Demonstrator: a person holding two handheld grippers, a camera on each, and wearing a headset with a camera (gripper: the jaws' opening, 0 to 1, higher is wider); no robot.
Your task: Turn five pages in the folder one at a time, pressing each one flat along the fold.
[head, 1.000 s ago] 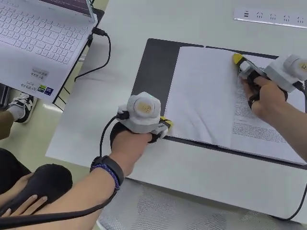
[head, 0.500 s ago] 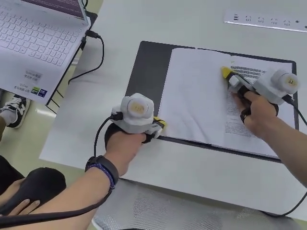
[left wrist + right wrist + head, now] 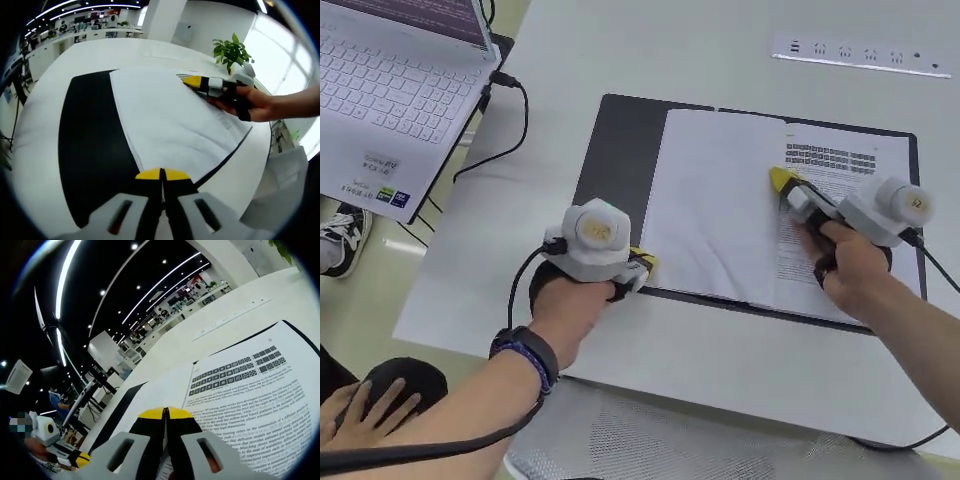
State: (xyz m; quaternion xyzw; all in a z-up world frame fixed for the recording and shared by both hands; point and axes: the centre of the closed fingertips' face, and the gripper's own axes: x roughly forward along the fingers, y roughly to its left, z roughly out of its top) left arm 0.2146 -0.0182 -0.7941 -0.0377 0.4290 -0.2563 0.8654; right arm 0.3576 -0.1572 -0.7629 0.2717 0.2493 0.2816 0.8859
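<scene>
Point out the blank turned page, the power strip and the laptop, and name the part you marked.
blank turned page [image 3: 710, 215]: head view, middle of its white face.
power strip [image 3: 865, 55]: head view, middle of its socket row.
laptop [image 3: 385, 72]: head view, on its keyboard.

Nothing can be read: the printed page [image 3: 250, 405] just beyond the right gripper [image 3: 165, 412] tips has print too small, and the laptop stickers [image 3: 388, 194] blur.

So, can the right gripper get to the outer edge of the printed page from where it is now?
Probably yes. The right gripper rests near the fold with its jaws shut, and nothing lies on the printed page between it and that edge. The left gripper sits across the folder.
</scene>
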